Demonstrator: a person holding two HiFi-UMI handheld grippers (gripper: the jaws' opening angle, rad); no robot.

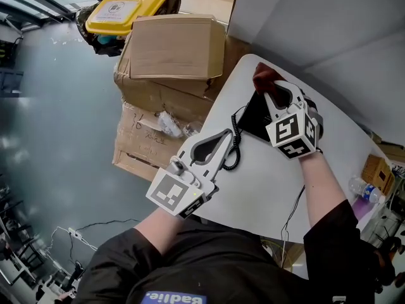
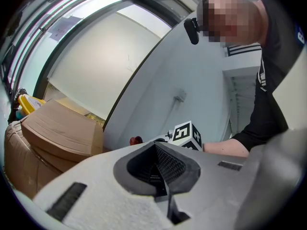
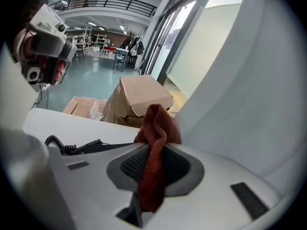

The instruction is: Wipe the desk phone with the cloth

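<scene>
Bunching from the right gripper's [image 1: 276, 94] clamped jaws, the cloth [image 1: 266, 75] is at the phone's [image 1: 256, 116] far end, near the table's [image 1: 266, 189] far edge. The left gripper [image 1: 224, 138], jaws together and empty, hovers over the left edge; boxes [image 1: 171, 56] stand beside on the floor [image 1: 57, 106].

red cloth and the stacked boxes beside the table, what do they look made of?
Cloth: soft woven or knit fabric, matte rust-red; it folds and shows a fine weave. Boxes: brown cardboard, likely corrugated, matte; creased faces, dented edges.
</scene>
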